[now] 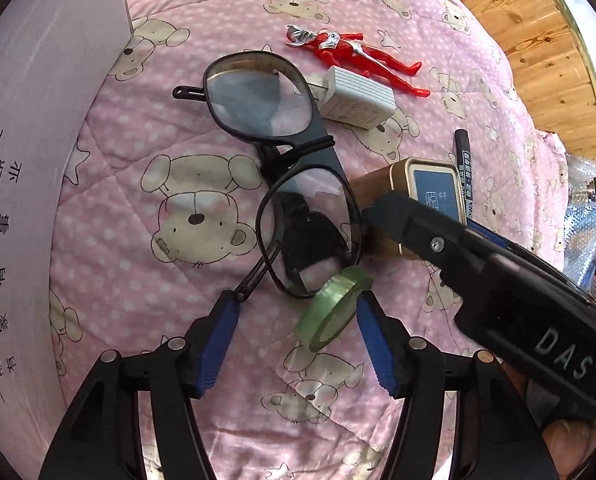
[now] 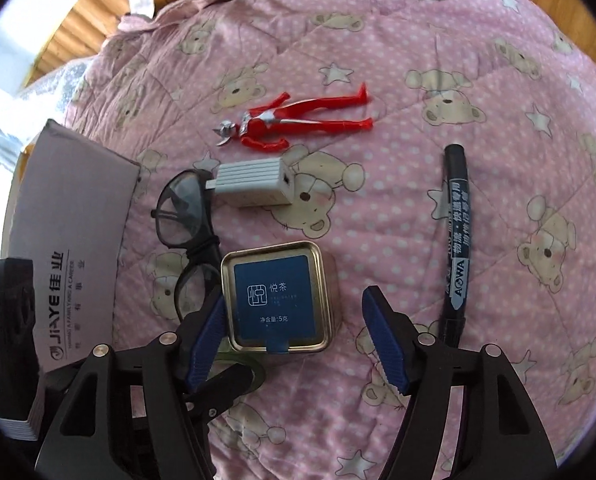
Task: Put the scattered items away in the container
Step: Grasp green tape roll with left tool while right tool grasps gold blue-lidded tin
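Observation:
A green tape roll [image 1: 334, 314] stands on edge between my left gripper's [image 1: 298, 320] open fingers, leaning against the right blue pad [image 1: 374, 344]. Black-framed glasses [image 1: 282, 160] lie just ahead, one temple tip at the left pad. My right gripper [image 2: 296, 320] is open around a gold tin with a blue label [image 2: 276, 300]; its left pad [image 2: 206, 336] is at the tin's side, and the right pad stands apart. In the left wrist view the right gripper's finger [image 1: 398, 216] reaches the tin [image 1: 418, 192]. A lilac cardboard box [image 1: 38, 160] [image 2: 78, 240] stands to the left.
On the pink bear-print quilt [image 2: 418, 60] lie a red toy figure [image 2: 298, 120], a white charger [image 2: 254, 184] overlapping the glasses [image 2: 186, 216], and a black marker [image 2: 456, 232] right of the tin. Wooden floor [image 1: 538, 40] shows beyond the quilt's edge.

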Demonstrator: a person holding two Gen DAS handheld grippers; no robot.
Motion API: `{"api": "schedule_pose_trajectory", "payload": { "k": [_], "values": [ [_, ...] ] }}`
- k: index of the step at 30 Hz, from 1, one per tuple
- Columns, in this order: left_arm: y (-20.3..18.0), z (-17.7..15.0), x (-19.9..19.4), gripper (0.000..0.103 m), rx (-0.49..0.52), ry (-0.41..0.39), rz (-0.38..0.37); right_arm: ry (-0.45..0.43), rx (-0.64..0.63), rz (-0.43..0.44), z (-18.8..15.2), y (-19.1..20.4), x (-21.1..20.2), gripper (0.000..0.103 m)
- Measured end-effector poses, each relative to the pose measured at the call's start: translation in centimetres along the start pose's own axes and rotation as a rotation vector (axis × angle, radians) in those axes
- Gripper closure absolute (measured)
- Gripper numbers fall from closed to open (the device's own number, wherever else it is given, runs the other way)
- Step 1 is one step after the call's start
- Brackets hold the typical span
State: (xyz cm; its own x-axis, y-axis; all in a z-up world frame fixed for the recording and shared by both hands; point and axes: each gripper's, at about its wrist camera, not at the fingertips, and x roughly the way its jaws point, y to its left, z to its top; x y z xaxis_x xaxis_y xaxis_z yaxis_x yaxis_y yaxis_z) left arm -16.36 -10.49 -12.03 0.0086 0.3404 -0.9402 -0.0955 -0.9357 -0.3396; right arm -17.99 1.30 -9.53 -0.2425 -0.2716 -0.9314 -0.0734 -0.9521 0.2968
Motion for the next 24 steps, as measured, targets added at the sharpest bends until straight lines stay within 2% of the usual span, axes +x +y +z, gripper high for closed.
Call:
{"api": "schedule_pose_trajectory", "payload": {
  "k": [1,2,3,4,5,14,16,17,18,20,22,24],
  "values": [
    [0.0,-0.1,-0.2,0.045,-0.003,-0.003,-0.005,-0.002,0.003,-0.001,-0.1,-0.1,-0.1,0.046],
    [0.1,-0.1,-0.3,0.052,-0.005,-0.005,-0.010,-0.003,0.006,-0.001,-0.1,-0.1,-0.3,0.045],
    [0.0,-0.2,-0.5,0.071,-0.008,-0.006,-0.015,-0.005,0.010,-0.002,-0.2,-0.2,-0.4,0.046],
    [-0.1,-0.3,-0.7,0.081,-0.001,-0.003,-0.017,-0.007,0.014,-0.002,-0.3,-0.3,-0.6,0.046],
    [-0.3,-0.5,-0.9,0.082,0.006,-0.001,-0.020,-0.009,0.023,-0.001,-0.4,-0.5,-0.7,0.046],
    [-0.6,-1.0,-1.7,0.081,0.029,0.002,-0.056,-0.030,0.104,0.008,-2.2,-1.8,-2.5,0.046],
    [-0.6,-0.9,-1.2,0.075,0.035,0.000,-0.038,-0.021,0.120,0.007,-2.7,-2.2,-2.5,0.046],
    [-0.7,-0.8,-0.8,0.069,0.036,-0.002,-0.015,-0.017,0.126,0.007,-3.0,-2.4,-2.5,0.046],
    [-0.7,-0.8,-0.7,0.059,0.033,-0.004,-0.008,-0.013,0.132,0.007,-3.2,-2.6,-2.4,0.046],
    [-0.5,-0.9,-0.5,0.049,0.019,-0.004,-0.033,-0.009,0.138,0.012,-3.6,-2.8,-2.4,0.046],
    [-0.5,-0.8,-0.1,0.049,0.024,-0.011,-0.038,-0.006,0.140,0.020,-3.9,-3.0,-2.2,0.046],
    [-1.3,-0.8,0.1,0.048,0.070,-0.049,-0.023,-0.006,0.145,0.027,-3.9,-3.2,-2.1,0.046]
  ]
}}
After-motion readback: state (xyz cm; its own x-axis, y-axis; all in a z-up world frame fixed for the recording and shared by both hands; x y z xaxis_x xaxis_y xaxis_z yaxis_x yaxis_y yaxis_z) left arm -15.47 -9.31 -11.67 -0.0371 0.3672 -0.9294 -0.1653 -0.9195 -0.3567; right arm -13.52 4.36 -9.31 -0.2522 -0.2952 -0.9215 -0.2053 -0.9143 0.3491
